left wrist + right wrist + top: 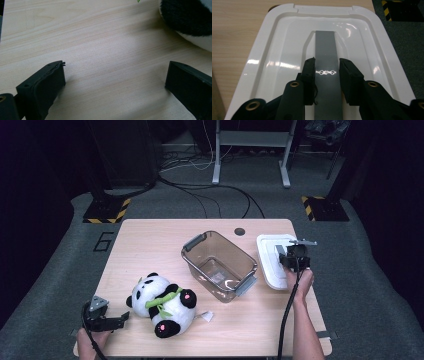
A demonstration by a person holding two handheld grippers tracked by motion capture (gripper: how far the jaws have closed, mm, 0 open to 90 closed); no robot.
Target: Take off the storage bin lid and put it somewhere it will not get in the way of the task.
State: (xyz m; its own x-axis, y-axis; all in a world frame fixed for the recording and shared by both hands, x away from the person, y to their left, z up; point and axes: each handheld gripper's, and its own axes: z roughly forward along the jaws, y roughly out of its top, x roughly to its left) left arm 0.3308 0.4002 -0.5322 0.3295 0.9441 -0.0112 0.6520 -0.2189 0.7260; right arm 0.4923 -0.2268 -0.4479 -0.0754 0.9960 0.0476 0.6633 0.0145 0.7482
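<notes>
The white lid (pixel 274 261) lies flat near the right edge of the worktop (pixel 150 240), just beside the empty clear bin (pixel 220 265), which sits toward the middle. The right tool (pixel 326 72) is set over the lid's grey centre handle (pixel 325 50), its jaws closed on the strip from both sides, as seen in the right gripper view; the lid is not yet lifted. The grip is narrow and central, so a broad, light lid may swing or tilt about the strip once raised, and a glossy handle may let the pads slip. If the lid is carried low toward the bin, its edge could catch the bin's rim or latch (pixel 246 285) and shove the bin across the worktop. The left tool (pixel 111 321) rests near the front left corner, jaws wide apart and holding nothing, with bare wood between them in the left gripper view. The panda (pixel 162 304) lies just beside it near the front edge; a careless sweep of that tool could nudge the toy toward the edge.
</notes>
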